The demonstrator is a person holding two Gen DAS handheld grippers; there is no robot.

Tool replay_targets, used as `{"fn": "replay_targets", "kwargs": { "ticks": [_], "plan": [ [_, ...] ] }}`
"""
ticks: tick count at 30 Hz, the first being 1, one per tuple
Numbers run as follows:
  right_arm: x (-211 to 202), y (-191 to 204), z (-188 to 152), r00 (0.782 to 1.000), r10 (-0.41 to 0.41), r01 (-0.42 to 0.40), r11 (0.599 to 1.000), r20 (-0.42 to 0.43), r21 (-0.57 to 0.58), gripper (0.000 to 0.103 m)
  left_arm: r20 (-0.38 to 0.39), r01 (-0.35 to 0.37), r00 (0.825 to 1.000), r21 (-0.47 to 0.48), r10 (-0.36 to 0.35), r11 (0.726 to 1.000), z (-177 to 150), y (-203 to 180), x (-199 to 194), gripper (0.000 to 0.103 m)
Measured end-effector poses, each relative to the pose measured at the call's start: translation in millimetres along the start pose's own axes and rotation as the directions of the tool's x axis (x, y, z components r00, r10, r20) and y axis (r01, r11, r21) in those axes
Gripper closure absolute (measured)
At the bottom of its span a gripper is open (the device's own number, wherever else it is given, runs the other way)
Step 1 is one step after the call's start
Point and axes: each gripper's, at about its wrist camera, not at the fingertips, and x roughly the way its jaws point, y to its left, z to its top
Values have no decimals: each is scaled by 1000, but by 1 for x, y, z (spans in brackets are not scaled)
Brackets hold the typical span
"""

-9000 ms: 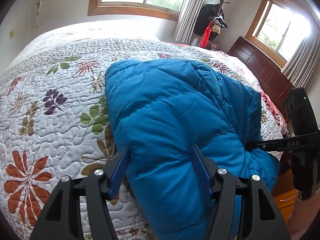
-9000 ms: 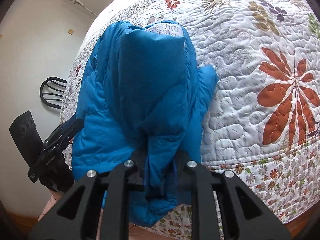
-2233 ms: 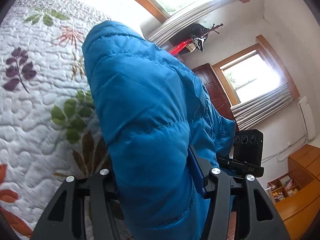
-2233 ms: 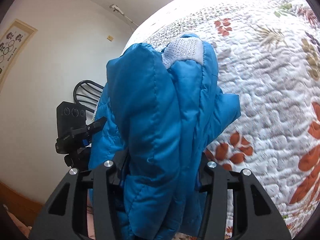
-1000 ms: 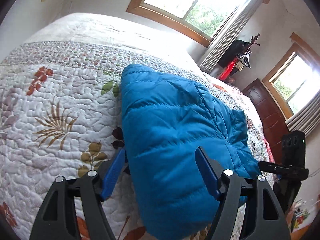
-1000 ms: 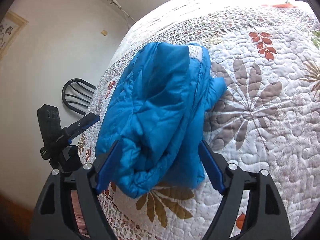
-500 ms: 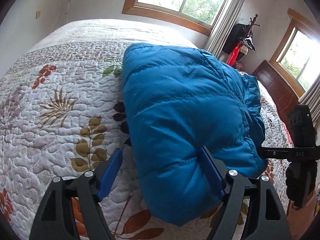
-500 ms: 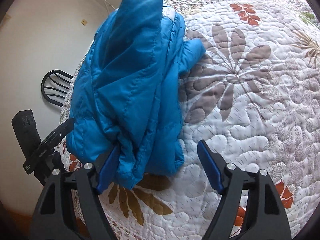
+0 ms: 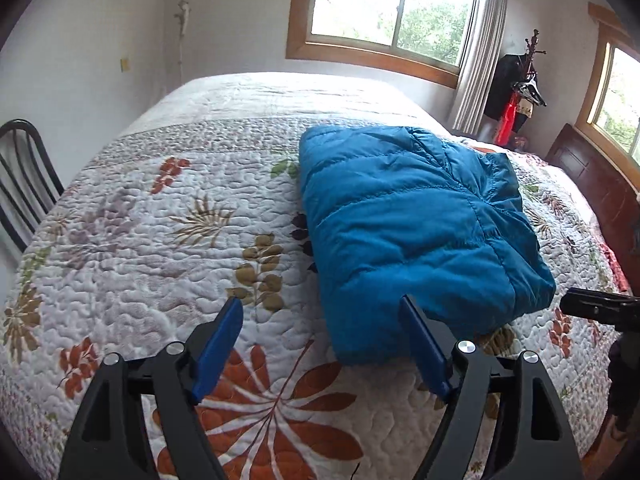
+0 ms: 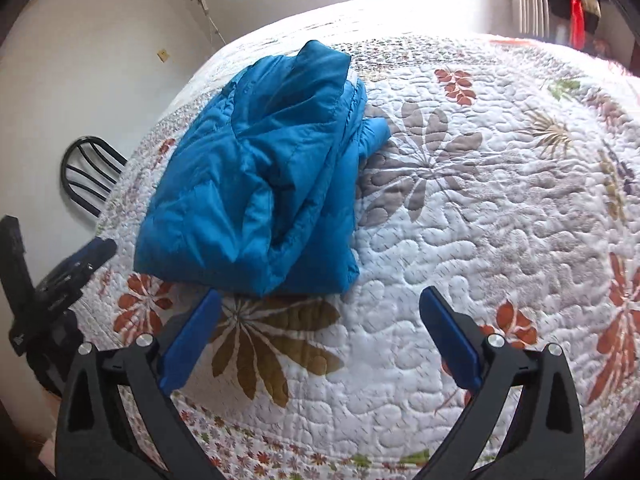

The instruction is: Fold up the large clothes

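A blue puffer jacket [image 9: 412, 232] lies folded in a thick bundle on the floral quilt of the bed [image 9: 160, 240]. My left gripper [image 9: 320, 312] is open just short of the bundle's near edge, with its right finger against the jacket's front corner and nothing held. In the right wrist view the same jacket [image 10: 260, 184] rests to the upper left, and my right gripper [image 10: 320, 300] is open above bare quilt [image 10: 500, 220], apart from the jacket. The other gripper [image 10: 80, 268] shows at the left edge there.
A black metal chair [image 9: 20, 176] stands by the bed's left side. A dark wooden headboard [image 9: 600, 184] and a coat stand [image 9: 520, 92] are at the right, with windows [image 9: 392, 8] behind. The bed's edge runs close below both grippers.
Both grippers have let go of the jacket and pulled back from it. The jacket, held up 2.2 s ago, now lies flat on the quilt.
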Motion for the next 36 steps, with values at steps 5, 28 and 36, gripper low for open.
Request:
{"fn": "replay_targets", "kwargs": {
  "ticks": [5, 28, 36],
  "plan": [
    [-16, 32, -36, 985, -158, 162, 985, 74, -57, 4, 15, -60, 998, -26, 60, 998, -25, 1, -28, 22],
    [-82, 68, -118, 953, -216, 227, 974, 214, -25, 4, 86, -126, 988, -9, 127, 992, -88, -20, -108, 21],
    [-95, 74, -130, 947, -219, 231, 973, 235, -24, 4, 101, -121, 988, 0, 120, 993, -97, -25, -123, 21]
  ]
}}
